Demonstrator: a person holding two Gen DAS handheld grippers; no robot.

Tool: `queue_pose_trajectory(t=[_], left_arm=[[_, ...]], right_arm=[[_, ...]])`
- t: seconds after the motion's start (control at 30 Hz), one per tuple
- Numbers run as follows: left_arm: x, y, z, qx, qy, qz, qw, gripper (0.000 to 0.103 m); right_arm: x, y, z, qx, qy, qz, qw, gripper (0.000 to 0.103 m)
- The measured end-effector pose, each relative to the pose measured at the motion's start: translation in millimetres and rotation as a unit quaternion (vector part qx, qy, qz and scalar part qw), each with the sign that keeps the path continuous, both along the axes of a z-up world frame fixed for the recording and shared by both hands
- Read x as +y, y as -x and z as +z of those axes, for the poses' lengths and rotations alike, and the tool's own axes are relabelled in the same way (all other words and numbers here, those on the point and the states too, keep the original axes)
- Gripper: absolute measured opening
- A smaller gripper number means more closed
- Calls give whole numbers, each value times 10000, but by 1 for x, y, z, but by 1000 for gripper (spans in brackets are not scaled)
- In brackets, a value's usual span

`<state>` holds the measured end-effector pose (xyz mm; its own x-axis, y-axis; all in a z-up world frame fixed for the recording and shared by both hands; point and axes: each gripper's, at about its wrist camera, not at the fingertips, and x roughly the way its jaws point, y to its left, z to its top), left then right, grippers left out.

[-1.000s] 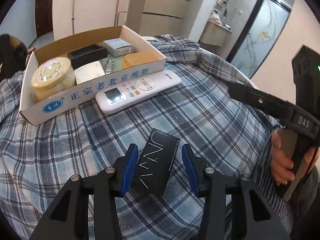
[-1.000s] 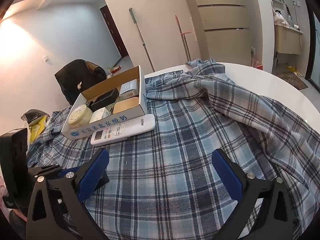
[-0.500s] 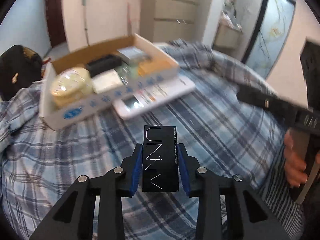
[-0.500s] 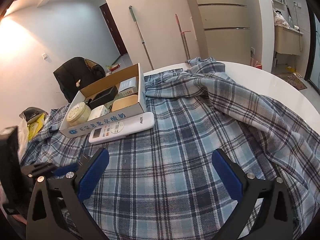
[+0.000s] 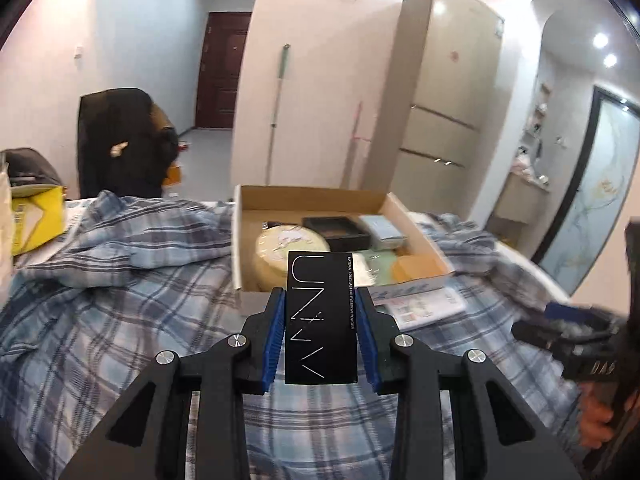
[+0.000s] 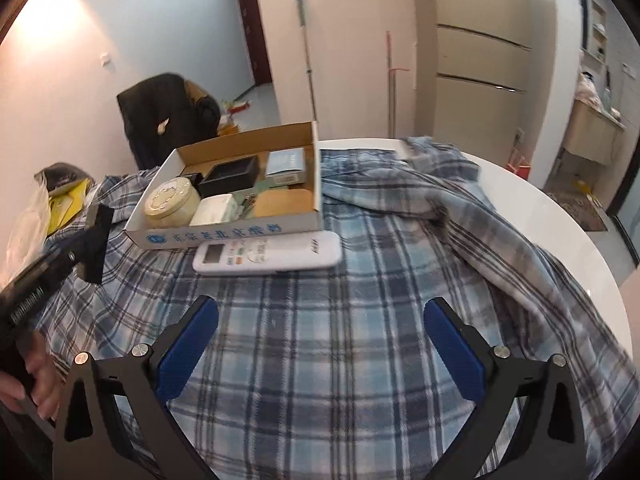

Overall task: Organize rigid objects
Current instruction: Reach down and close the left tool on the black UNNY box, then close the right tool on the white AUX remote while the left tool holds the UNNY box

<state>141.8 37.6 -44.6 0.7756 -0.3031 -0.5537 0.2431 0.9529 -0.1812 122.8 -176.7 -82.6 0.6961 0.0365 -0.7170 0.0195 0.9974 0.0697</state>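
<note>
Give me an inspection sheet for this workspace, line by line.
Surface: round white table draped with a plaid cloth.
Job's things: black box clamped in the left gripper; cardboard tray holding a round tin and small boxes; white remote against the tray's front wall.
Clutter: yellow bag at the table's edge.
Grippers: left shut on the black box; right gripper open, nothing between its pads.
Cables: nothing seen.
Surroundings: fridge, mop, dark door.
</note>
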Motion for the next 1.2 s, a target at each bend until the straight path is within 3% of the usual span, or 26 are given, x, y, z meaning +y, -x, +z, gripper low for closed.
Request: queue_pose_trajectory(t=[0.23, 0.4, 0.5, 0.63, 0.8, 0.97, 1.1, 1.2], left_arm=[[0, -3, -7, 169, 68, 14, 9998, 36], [5, -10, -15, 456, 163, 129, 9987, 36], [9, -9, -14, 452, 275, 144, 9985, 36], [9, -9, -13, 486, 321, 109, 9982, 36], [4, -8, -12, 460, 289, -5, 9985, 36], [2, -8, -14, 477, 225, -29, 9986, 36], [-2, -6, -13, 475, 191, -158, 9986, 36], [-5, -5, -12, 443, 133, -208, 9987, 36]], right_arm=[[38, -59, -19, 623, 266, -4, 9977, 102], [75, -78, -28, 727, 556, 223, 9956, 102], [80, -95, -37, 1108, 1007, -159, 9886, 100], [46, -101, -28, 986, 146, -303, 9946, 96], [28, -111, -21, 844, 204, 376, 9955, 93], [14, -119, -23, 689, -36, 965, 9929, 89], [14, -125, -35, 908, -458, 1652, 9810, 89], [12, -123, -43, 955, -528, 1667, 9800, 89]])
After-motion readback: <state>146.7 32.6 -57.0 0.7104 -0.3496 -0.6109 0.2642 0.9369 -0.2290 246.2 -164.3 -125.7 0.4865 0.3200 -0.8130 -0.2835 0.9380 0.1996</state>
